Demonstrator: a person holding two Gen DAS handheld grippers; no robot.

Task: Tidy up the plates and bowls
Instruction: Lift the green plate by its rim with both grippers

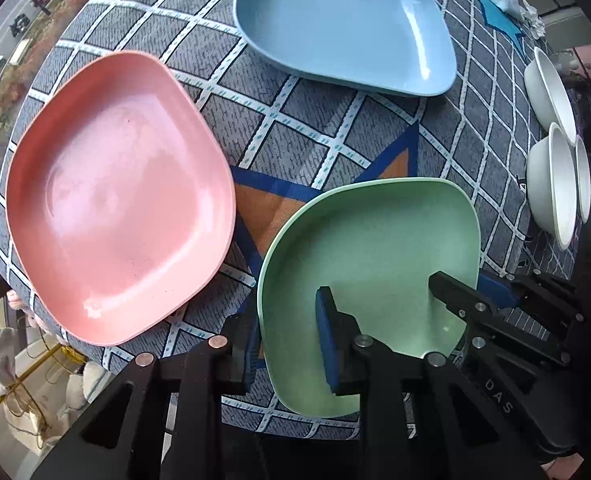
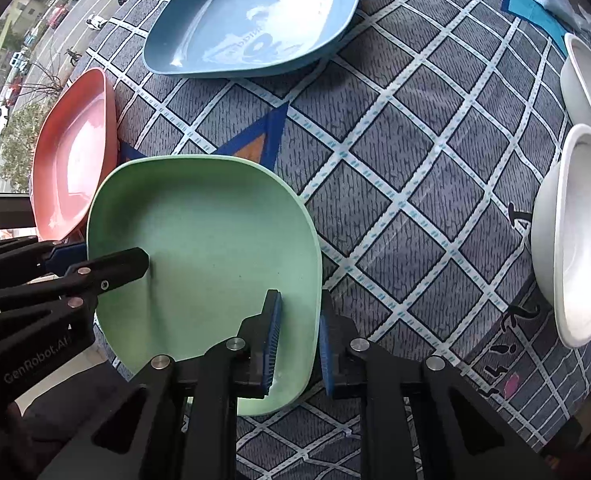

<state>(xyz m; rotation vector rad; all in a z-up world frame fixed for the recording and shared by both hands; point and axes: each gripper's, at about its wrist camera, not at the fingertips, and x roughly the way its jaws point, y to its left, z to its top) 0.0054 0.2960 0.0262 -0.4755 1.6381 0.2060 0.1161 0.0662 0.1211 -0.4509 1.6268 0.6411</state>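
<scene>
Item: green plate point(image 2: 215, 248), square with rounded corners, lying near the edge of a round table under a grey checked tablecloth point(image 2: 395, 168). Both tongs straddle its rim. The left gripper point(image 1: 287, 344) has one blue pad outside the wall at 9 o'clock and one inside; the right gripper point(image 2: 297, 344) is set likewise at 3 o'clock. Each pair of jaws stands narrow about the rim, yet a gap shows beside the pads, so I cannot tell whether either grips. Also on the table: pink plate point(image 1: 119, 196) at 10 o'clock of the green one, blue plate point(image 1: 343, 24) at 12, white bowls point(image 2: 579, 216) well apart at 3. Step in hand, as I judge it: taking hold of the green plate from two sides. Next move calls for a firm pinch on both walls, then a level lift toward another plate for stacking.
</scene>
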